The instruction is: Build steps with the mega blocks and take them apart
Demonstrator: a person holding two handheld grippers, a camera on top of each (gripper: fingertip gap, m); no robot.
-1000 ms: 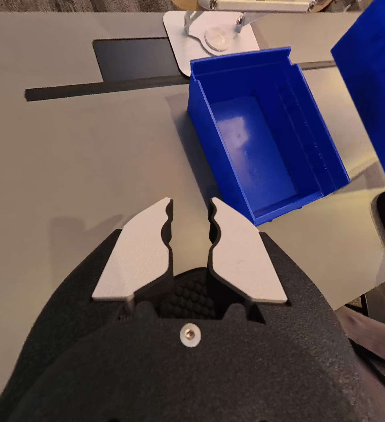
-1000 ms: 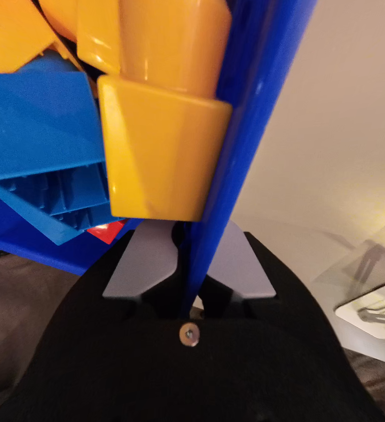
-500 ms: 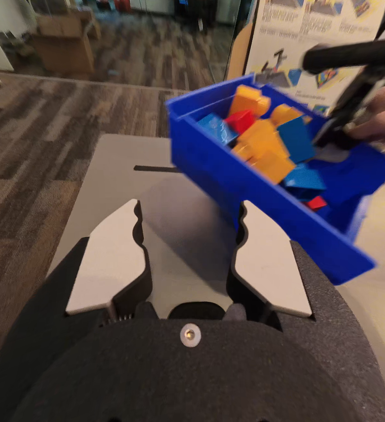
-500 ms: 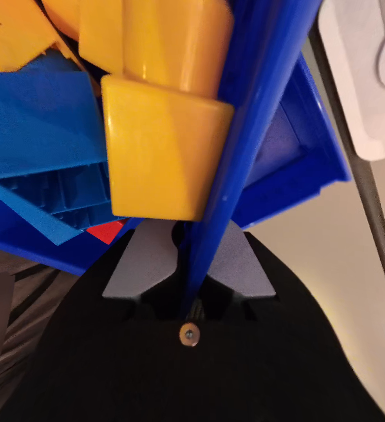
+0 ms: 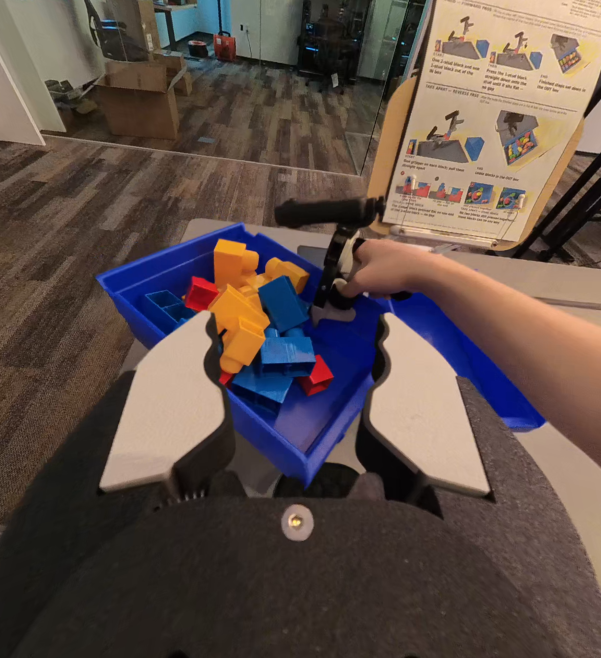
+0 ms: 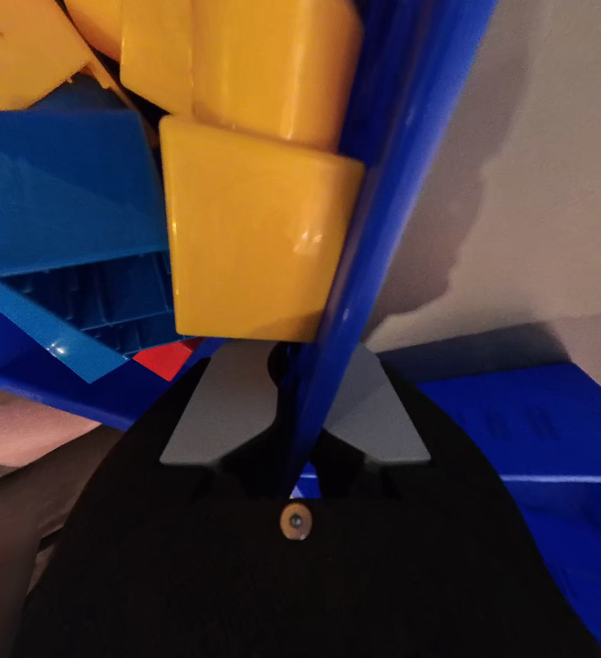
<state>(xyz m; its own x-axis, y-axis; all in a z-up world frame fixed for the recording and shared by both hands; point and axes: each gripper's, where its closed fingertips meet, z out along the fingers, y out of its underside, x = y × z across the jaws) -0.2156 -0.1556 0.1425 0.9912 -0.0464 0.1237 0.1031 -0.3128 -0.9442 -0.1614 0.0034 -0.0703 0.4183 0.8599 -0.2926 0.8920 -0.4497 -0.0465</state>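
Observation:
A blue bin [image 5: 274,438] holds a heap of yellow [image 5: 242,320], blue [image 5: 284,352] and red [image 5: 315,375] mega blocks. It is tilted, and its near corner sits between the jaws of my left gripper [image 5: 294,320], which is wide open and touches nothing. My right gripper [image 5: 331,315], held by a hand, is shut on the bin's far wall. In the right wrist view that gripper [image 6: 309,356] clamps the blue wall [image 6: 381,178]. A yellow block [image 6: 252,231] and a blue block [image 6: 63,199] press close against the inside.
A second blue bin [image 5: 487,374] lies on the grey table [image 5: 559,281] under the person's forearm; it also shows in the right wrist view [image 6: 541,445]. An instruction poster [image 5: 487,106] stands at the table's back. The table's left edge drops to carpet. Spacing between my two grippers at the tips: around 25 centimetres.
My left gripper opened wider and swung up from looking down at the empty bin. The right gripper carried the filled bin closer, so its corner now sits between my left jaws.

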